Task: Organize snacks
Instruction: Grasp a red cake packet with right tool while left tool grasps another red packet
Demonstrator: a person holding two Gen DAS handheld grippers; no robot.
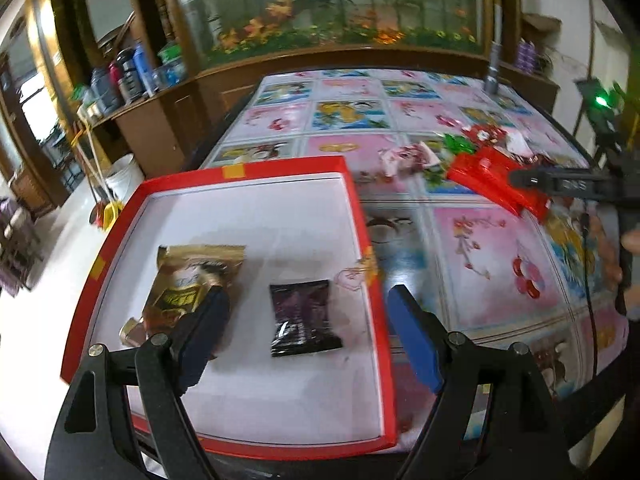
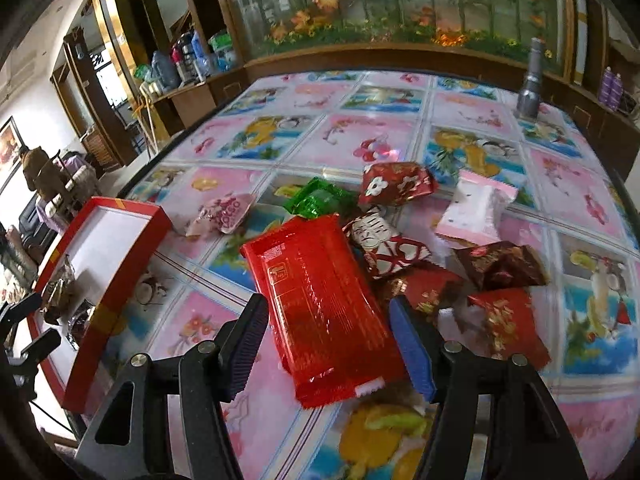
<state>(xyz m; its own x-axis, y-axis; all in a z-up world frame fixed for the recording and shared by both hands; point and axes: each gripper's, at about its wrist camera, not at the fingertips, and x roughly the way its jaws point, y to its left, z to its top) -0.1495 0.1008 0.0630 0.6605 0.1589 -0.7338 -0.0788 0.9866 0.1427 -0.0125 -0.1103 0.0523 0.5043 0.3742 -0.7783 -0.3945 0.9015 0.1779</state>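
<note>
The left hand-held gripper (image 1: 304, 320) hangs open above the red tray (image 1: 360, 208) (two packets inside). The right hand-held gripper (image 2: 328, 340) gapes around a red packet (image 2: 316, 300) on the desk (image 2: 460, 120), pads apart from it.

A surface (image 2: 472, 120) covered in a glossy cloth of pink and blue cartoon squares is filling both views. A grey flashlight (image 2: 530, 80) is standing upright near its far edge. Behind it, a large fish tank (image 1: 332, 4) with orange flowers and green plants is glowing. Bottles (image 1: 132, 72) are crowding a wooden shelf to the left.
</note>
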